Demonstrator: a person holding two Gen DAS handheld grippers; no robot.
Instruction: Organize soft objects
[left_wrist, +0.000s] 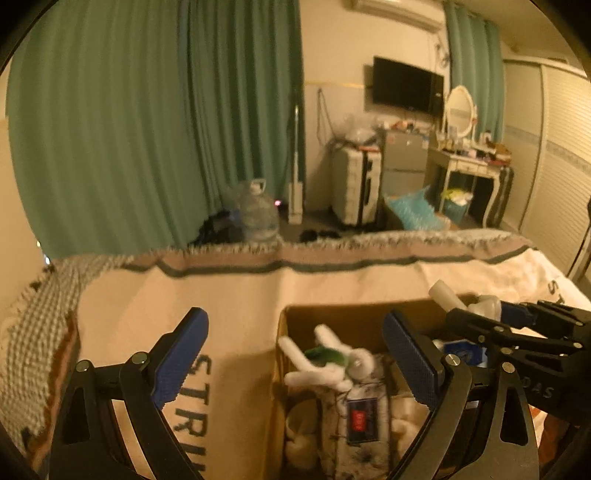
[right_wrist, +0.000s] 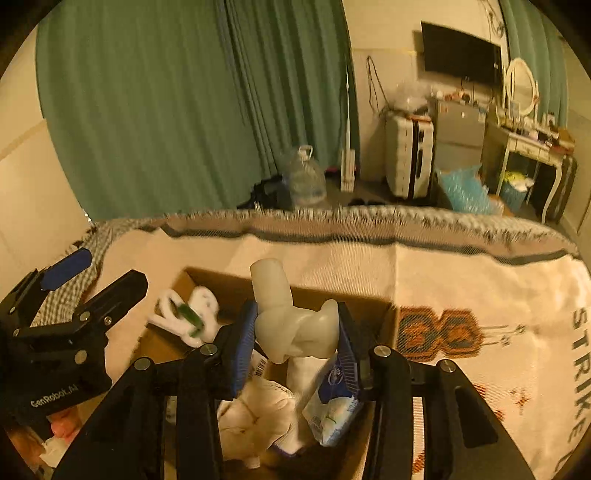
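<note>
White soft toy (right_wrist: 291, 325) clamped in right claw (right_wrist: 297, 343) over cardboard box (right_wrist: 236, 284)

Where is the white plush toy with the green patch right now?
In the left wrist view, the white plush toy lies at the back left of the open cardboard box on the bed, between the open left claw's fingers, atop other soft things.

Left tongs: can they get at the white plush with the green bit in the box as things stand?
Probably yes. The left tongs are open and empty, and the white plush lies on top in the open cardboard box, uncovered.
</note>
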